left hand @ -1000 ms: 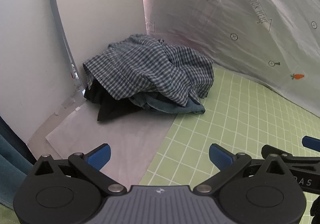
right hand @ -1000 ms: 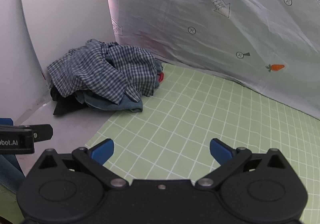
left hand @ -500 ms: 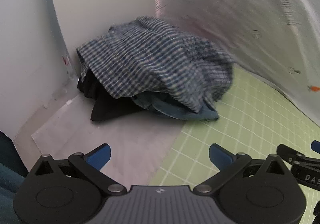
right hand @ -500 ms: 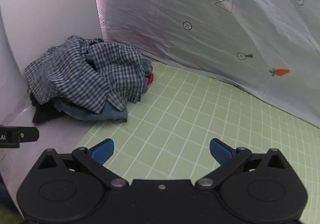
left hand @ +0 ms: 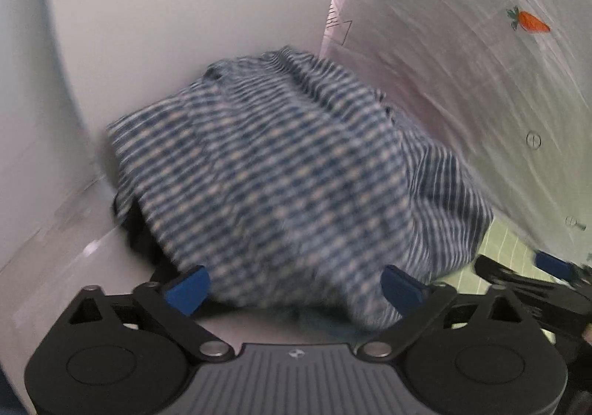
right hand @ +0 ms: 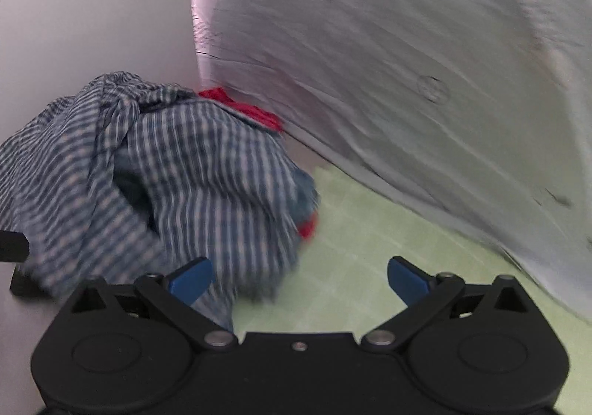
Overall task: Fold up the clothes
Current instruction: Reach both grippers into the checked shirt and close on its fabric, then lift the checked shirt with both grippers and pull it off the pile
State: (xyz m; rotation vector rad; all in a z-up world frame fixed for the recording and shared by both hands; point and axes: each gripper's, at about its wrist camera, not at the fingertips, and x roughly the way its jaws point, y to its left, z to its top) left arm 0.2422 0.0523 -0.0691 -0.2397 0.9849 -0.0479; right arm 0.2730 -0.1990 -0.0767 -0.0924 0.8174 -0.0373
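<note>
I have both claws gaping, my left gripper [left hand: 292, 287] just starting to close over the crumpled blue-checked cotton shirt [left hand: 296, 185] heaped in the corner, my right gripper [right hand: 298, 276] empty; a deep bite risks dragging up the red garment [right hand: 240, 107] beneath.

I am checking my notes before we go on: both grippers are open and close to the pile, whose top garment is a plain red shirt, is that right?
Not quite: the top garment is blue-and-white checked, as the left wrist view shows. Red cloth only peeks out behind it. The left gripper and right gripper are indeed open and close.
</note>
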